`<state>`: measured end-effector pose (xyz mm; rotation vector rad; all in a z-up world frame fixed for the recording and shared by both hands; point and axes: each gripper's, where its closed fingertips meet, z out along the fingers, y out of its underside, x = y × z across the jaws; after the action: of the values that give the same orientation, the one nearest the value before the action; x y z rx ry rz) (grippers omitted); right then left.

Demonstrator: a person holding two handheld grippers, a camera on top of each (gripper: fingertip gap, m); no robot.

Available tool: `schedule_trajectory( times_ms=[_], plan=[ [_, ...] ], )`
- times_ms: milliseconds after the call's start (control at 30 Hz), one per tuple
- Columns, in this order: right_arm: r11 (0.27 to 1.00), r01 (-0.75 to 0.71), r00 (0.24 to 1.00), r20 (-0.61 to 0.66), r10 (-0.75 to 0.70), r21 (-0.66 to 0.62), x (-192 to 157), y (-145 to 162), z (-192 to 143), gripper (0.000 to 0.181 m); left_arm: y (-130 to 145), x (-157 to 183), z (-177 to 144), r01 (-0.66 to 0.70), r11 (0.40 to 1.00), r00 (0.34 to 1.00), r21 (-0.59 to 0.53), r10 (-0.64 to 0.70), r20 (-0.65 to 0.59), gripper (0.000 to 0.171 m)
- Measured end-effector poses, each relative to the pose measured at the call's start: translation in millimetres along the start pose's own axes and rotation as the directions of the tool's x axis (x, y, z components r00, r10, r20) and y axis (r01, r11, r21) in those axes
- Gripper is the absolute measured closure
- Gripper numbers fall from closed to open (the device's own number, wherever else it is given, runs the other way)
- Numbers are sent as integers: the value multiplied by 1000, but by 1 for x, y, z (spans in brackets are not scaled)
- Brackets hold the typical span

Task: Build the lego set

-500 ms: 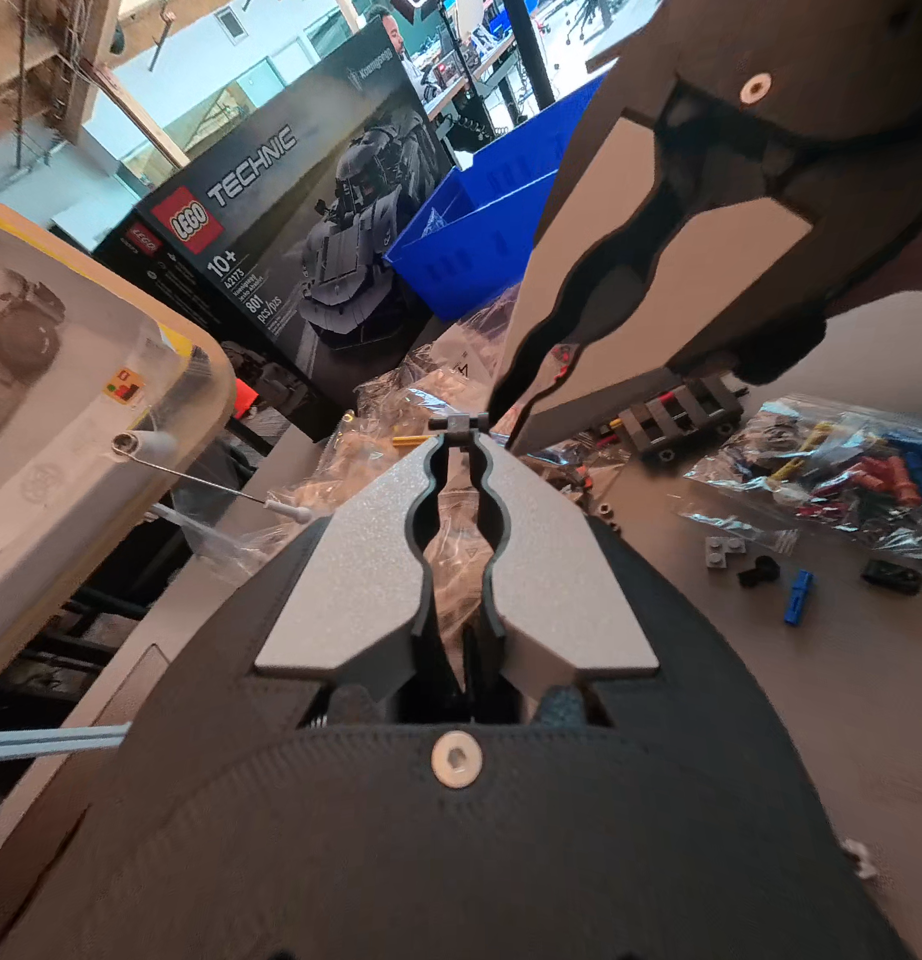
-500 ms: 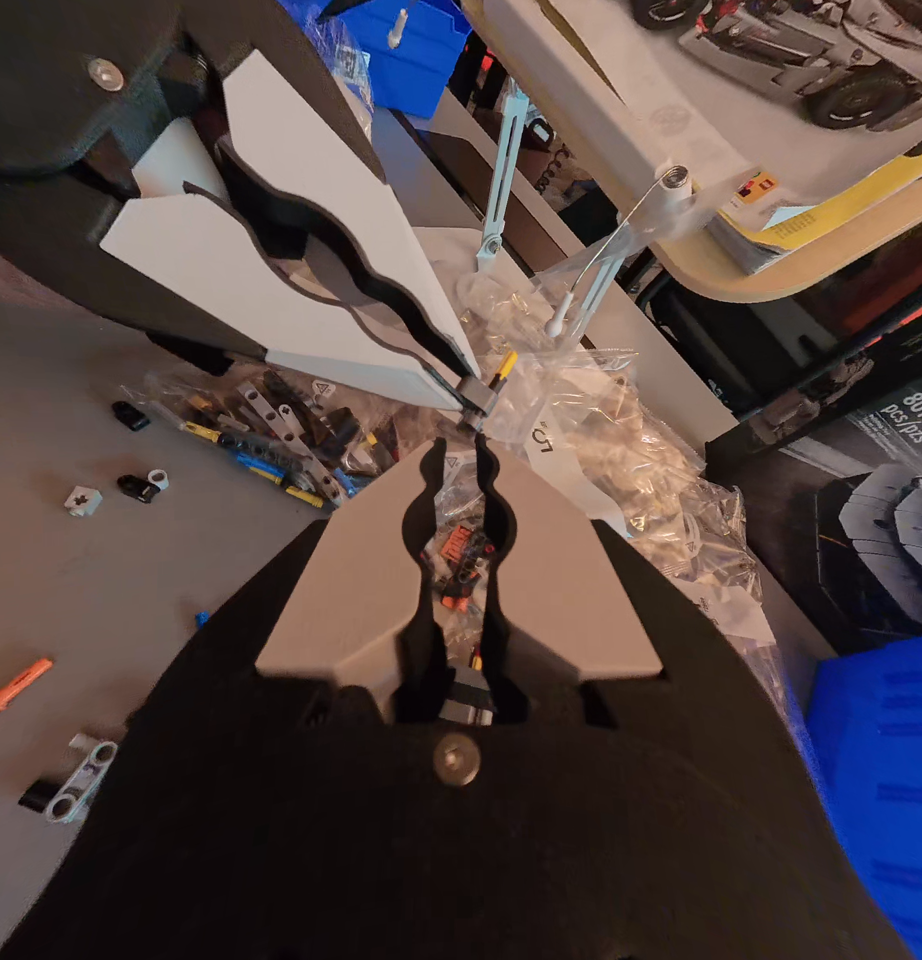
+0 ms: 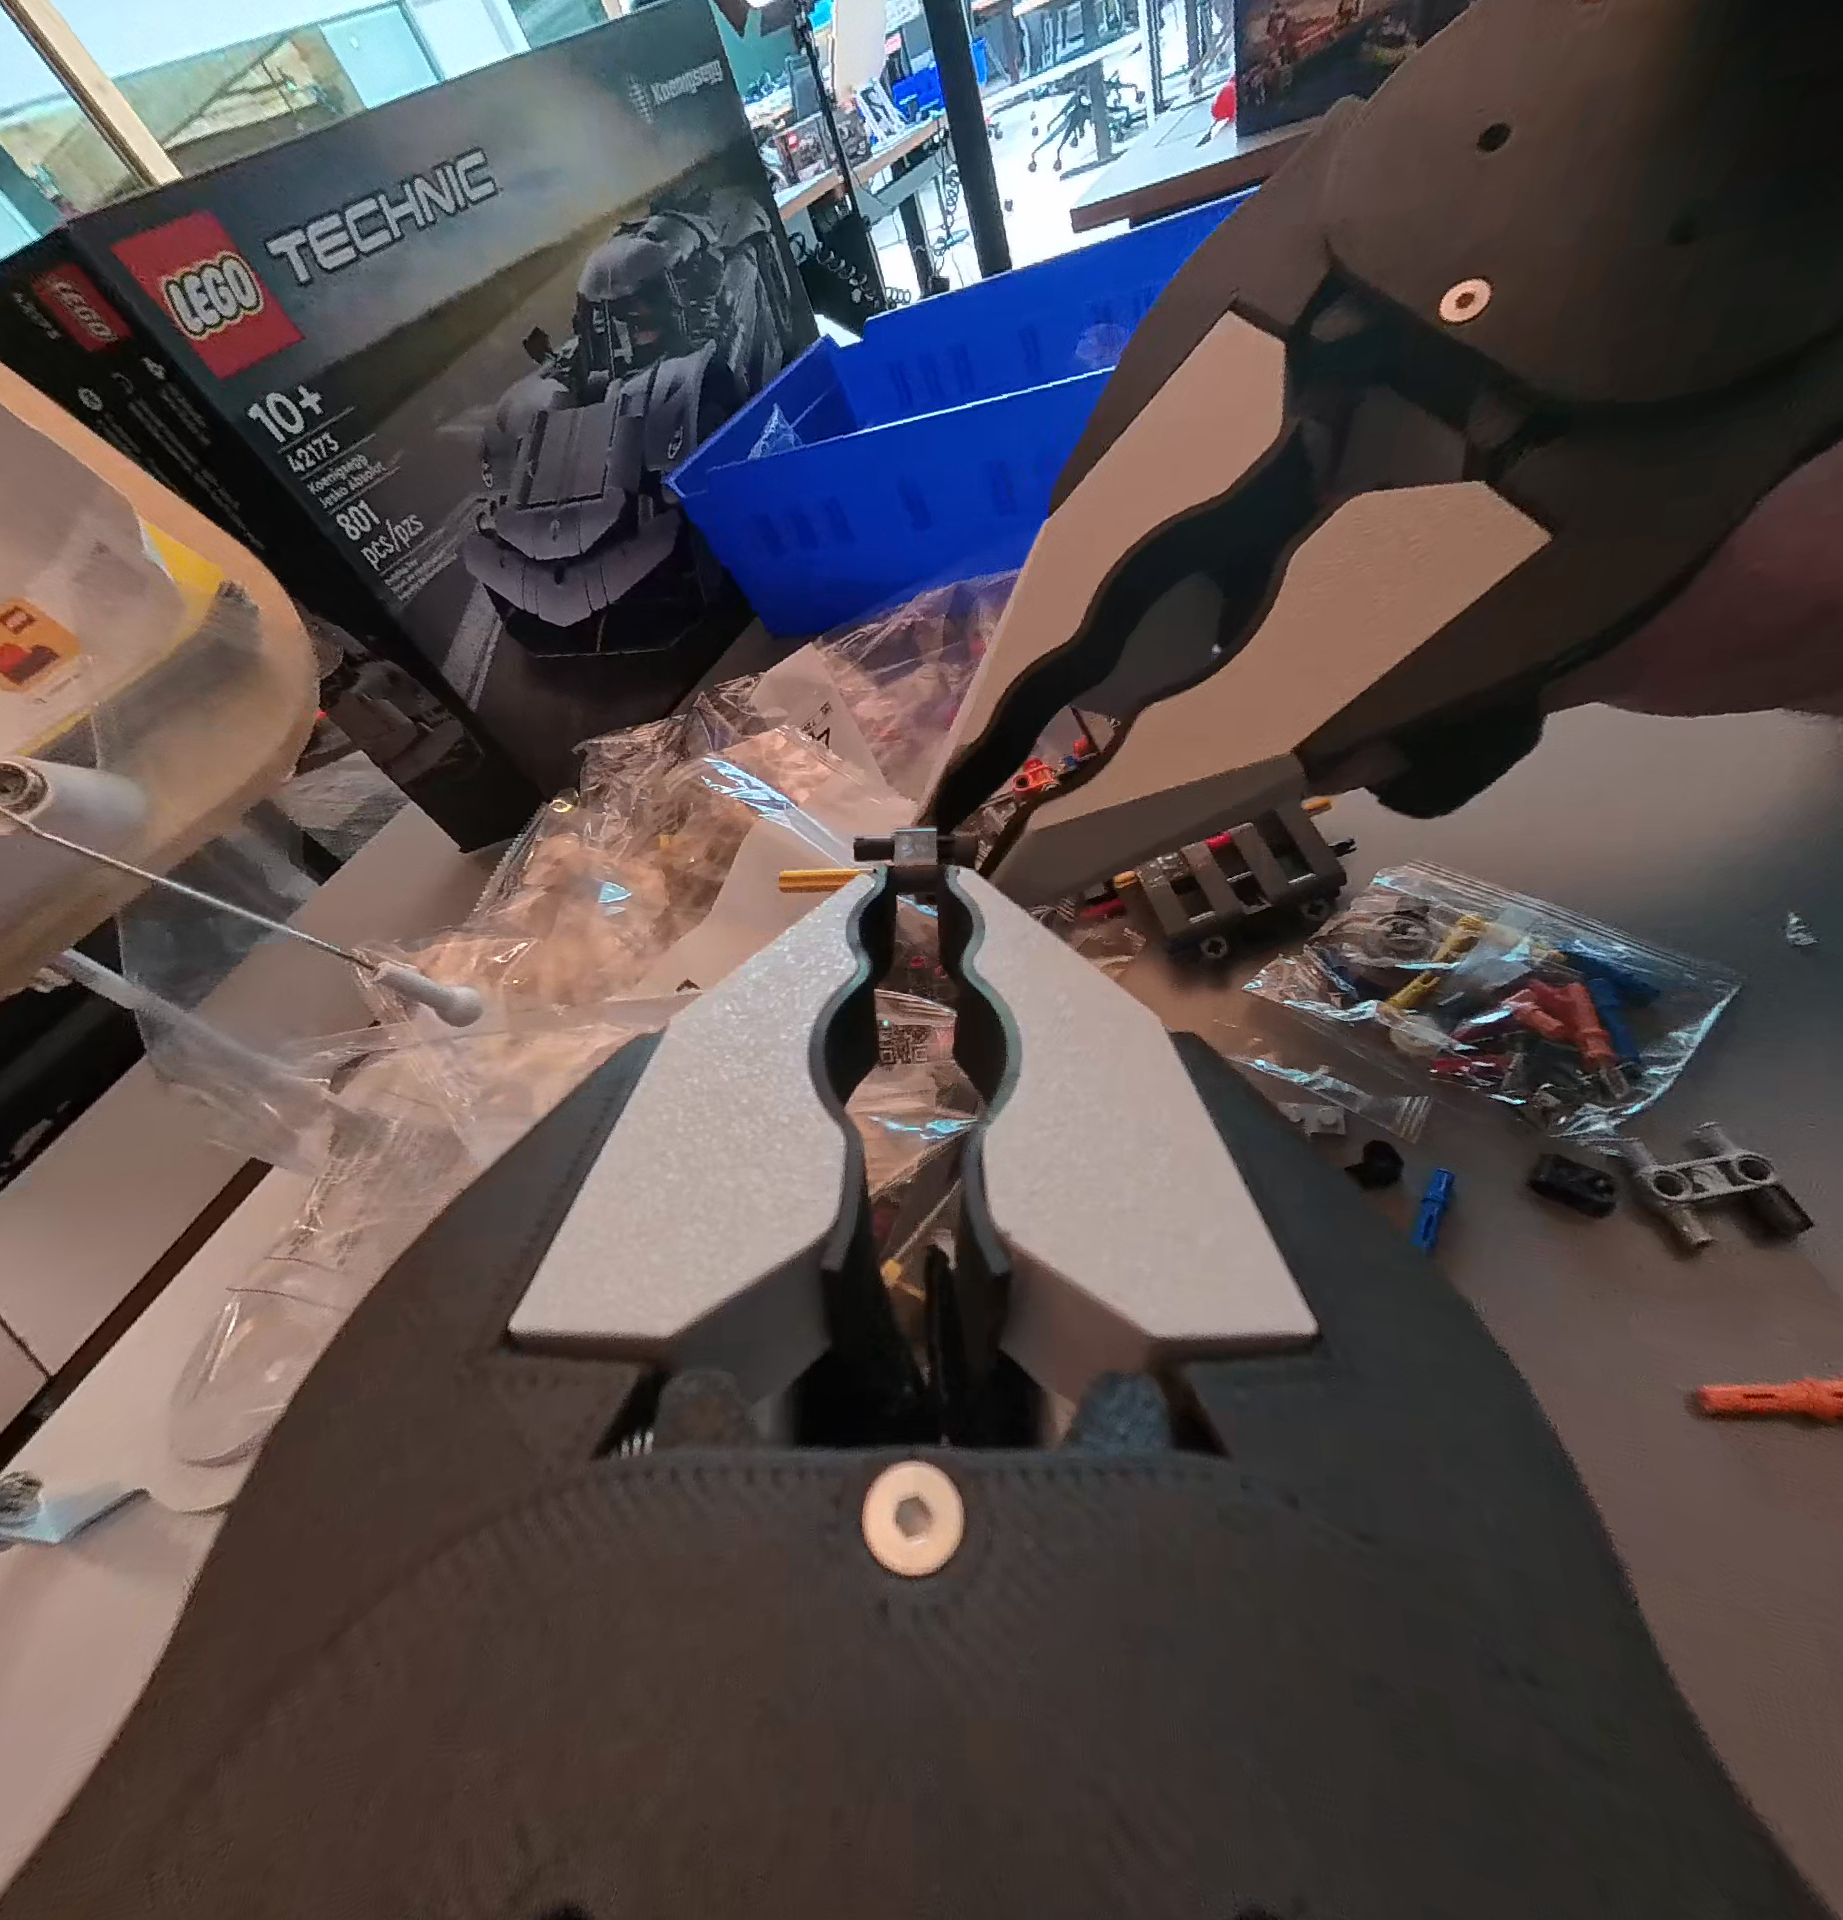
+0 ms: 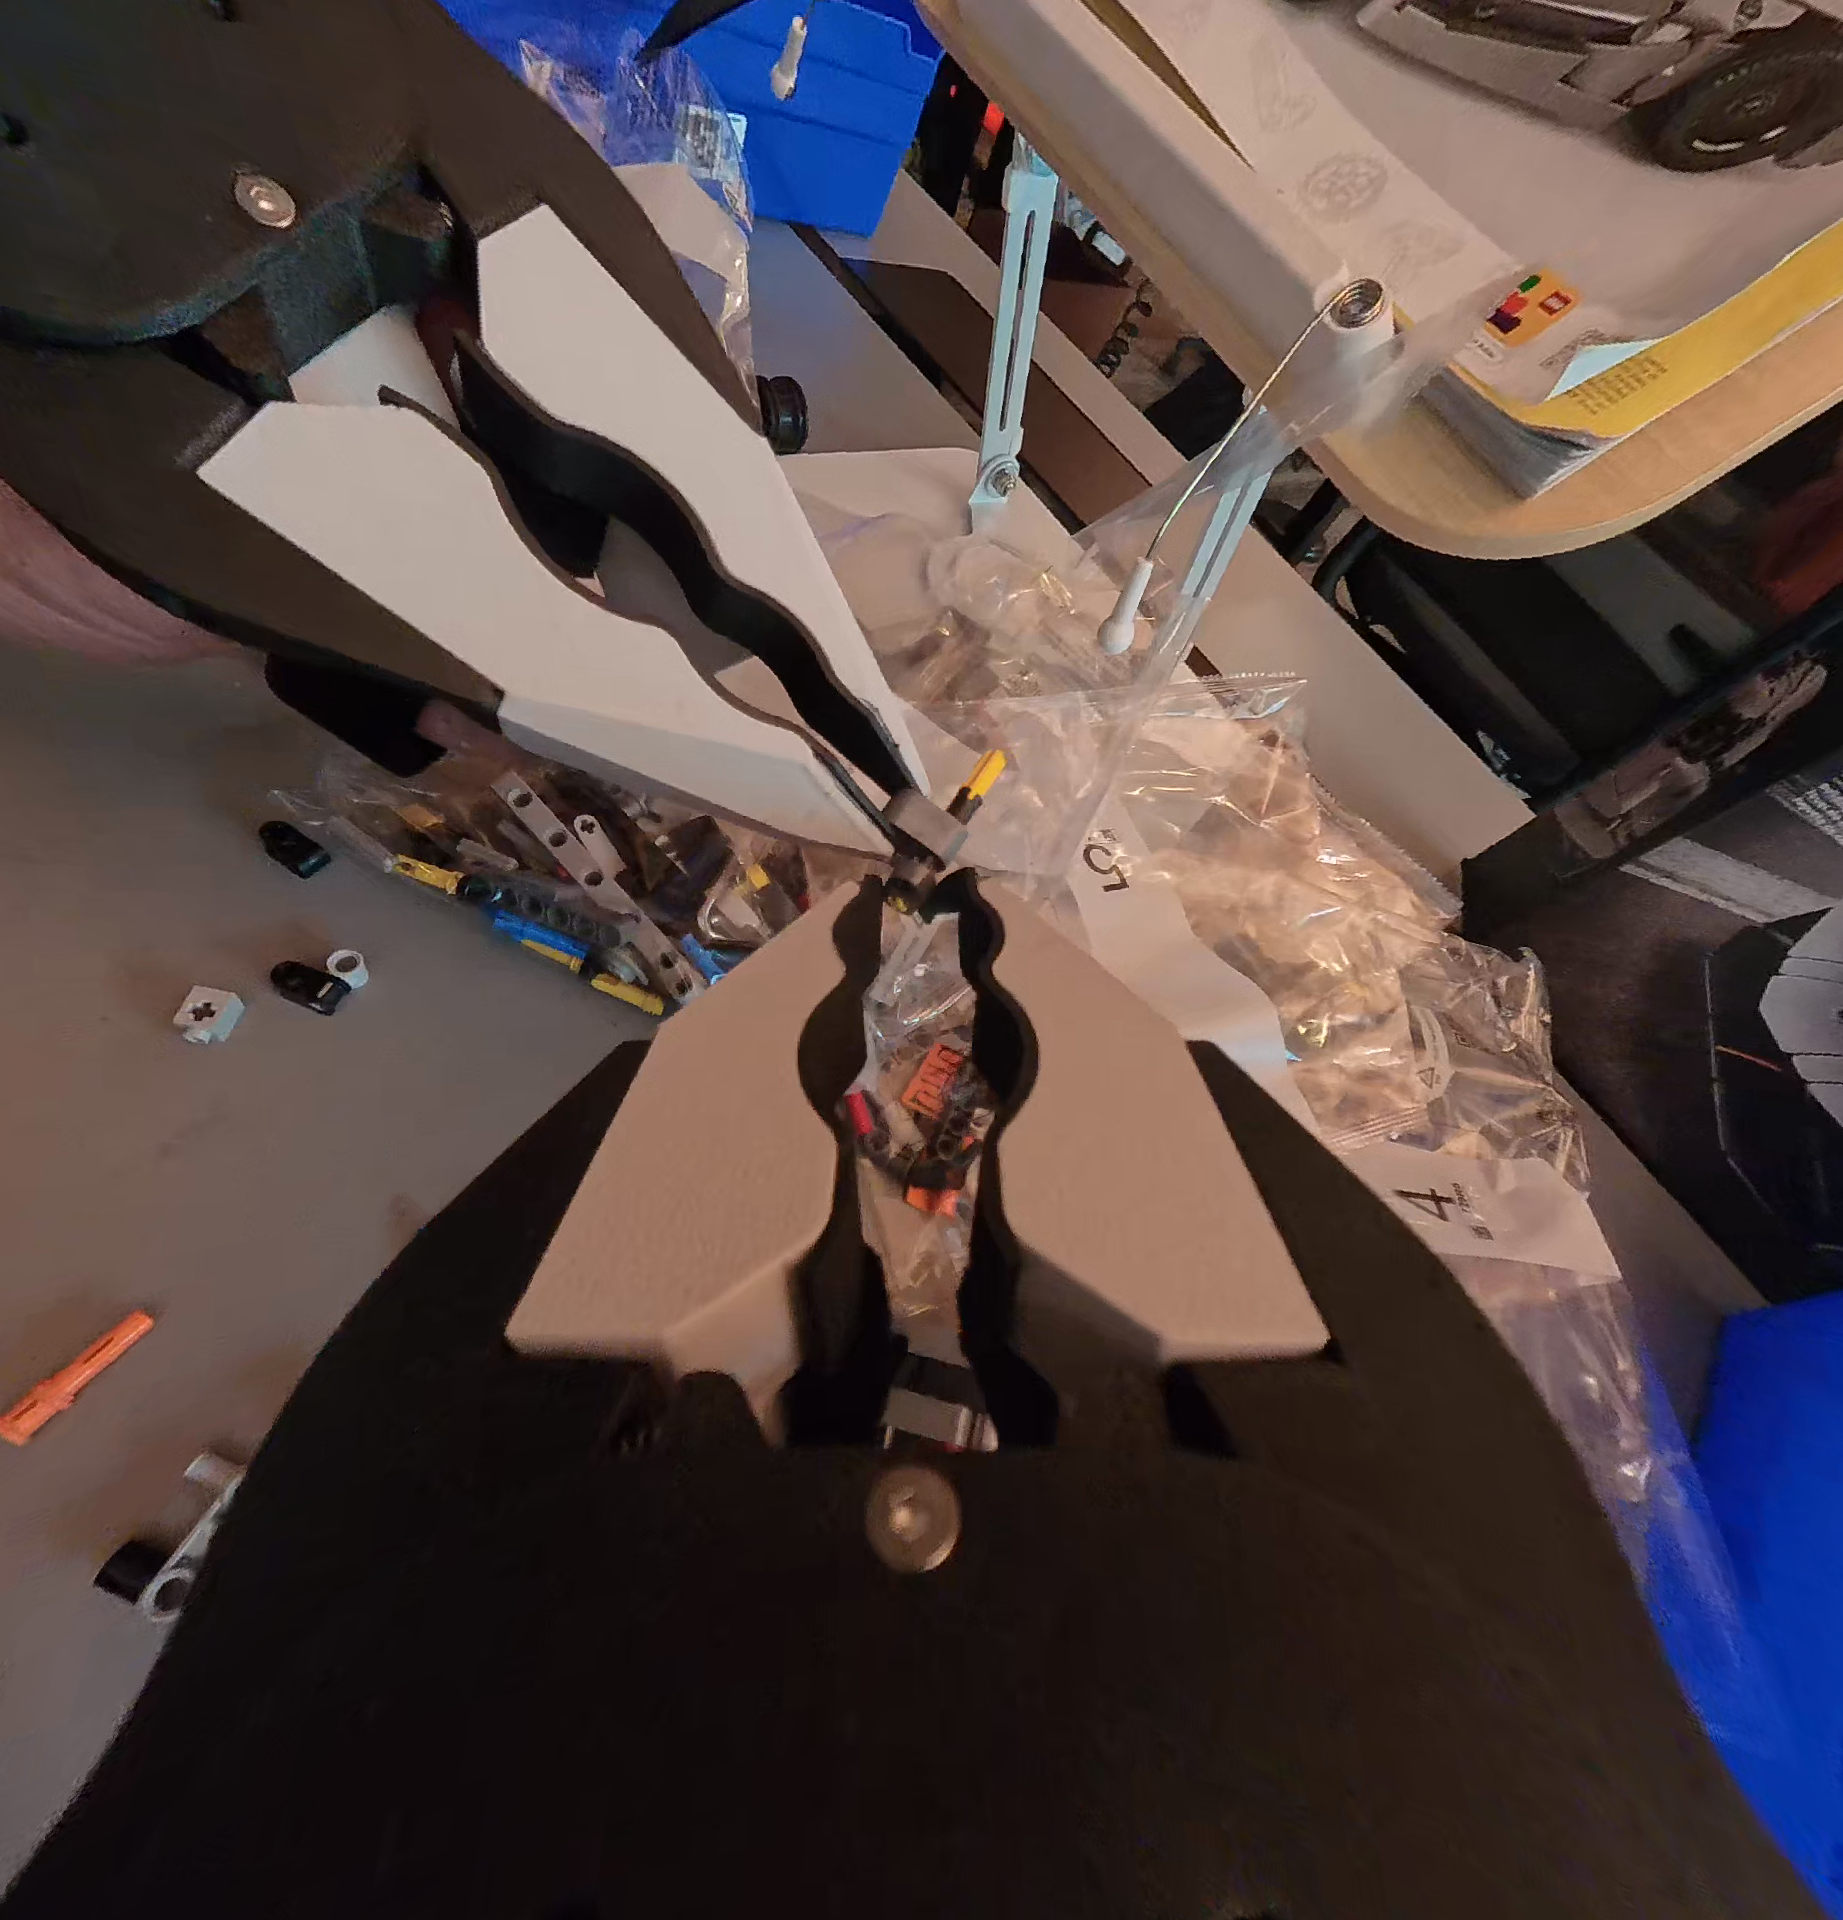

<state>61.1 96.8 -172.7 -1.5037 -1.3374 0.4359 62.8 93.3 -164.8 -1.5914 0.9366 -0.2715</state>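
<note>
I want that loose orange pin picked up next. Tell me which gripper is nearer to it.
Right, probably. The orange pin lies on the table on the right gripper's side, to the right of the left gripper. Both grippers meet tip to tip at a small grey piece, so the margin is slight.

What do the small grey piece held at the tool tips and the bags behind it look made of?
Small grey piece: apparently hard moulded plastic, matte, with crisp edges. Bags: thin clear plastic film, glossy and crinkled, catching glare, their contents visible through it.
</note>
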Motion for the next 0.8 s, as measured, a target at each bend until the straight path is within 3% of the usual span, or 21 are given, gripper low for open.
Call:
schedule_trajectory(
  times_ms=[533, 800],
  plan=[
    [984, -172, 964, 213, 160, 43, -6, 3, -5, 176, 1, 8, -4, -101, 995, 993, 22, 102, -56, 164],
    [964, -250, 915, 346, 206, 88, -13, -4, -13, 176, -7, 0, -16, -91, 992, 993, 83, 97, -72, 142]
  ],
)
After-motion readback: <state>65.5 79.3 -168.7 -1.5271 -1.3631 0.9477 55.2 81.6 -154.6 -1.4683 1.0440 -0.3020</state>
